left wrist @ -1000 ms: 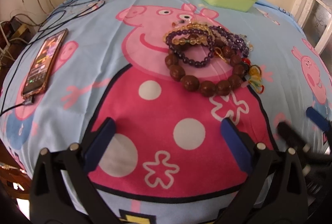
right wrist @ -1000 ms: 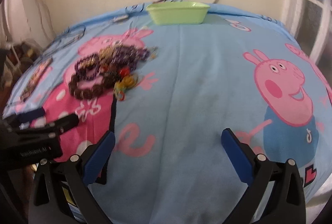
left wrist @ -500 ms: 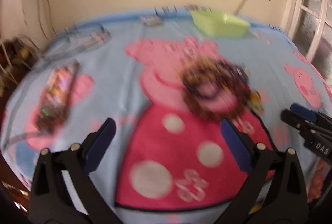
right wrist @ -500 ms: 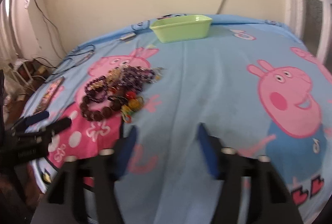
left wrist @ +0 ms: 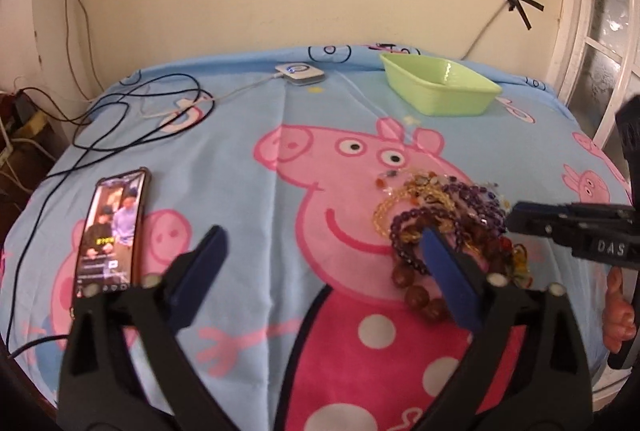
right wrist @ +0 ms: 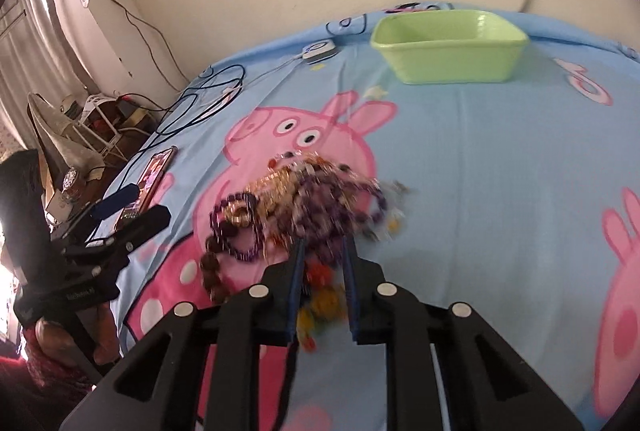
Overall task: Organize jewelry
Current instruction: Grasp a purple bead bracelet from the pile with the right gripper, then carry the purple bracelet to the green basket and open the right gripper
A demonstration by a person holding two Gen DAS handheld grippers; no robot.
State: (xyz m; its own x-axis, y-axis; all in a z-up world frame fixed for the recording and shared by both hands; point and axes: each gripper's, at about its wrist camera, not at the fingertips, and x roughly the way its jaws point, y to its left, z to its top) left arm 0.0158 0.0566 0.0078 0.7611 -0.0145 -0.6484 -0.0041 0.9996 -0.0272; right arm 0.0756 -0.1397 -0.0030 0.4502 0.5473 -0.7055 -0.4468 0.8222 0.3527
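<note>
A heap of bead bracelets, purple, amber and big brown ones, lies on the pink pig print of the blue bedsheet. My left gripper hangs above the sheet just left of the heap. Its jaws are wide and closing, with only cloth between them. My right gripper is shut to a narrow slit over the near edge of the heap. Blurred red and yellow beads show through the slit, and no grip on them is visible. An empty green tub stands at the far edge.
A lit phone lies on the sheet's left side. Black cables and a white charger lie at the back left. A hand holds the right gripper's handle. The wall is behind the bed, with a window frame on the right.
My right gripper's jaws went from wide open to nearly together, and it swung left onto the bracelet heap. My left gripper rose and drew back leftward, so the heap now sits at its right finger.
</note>
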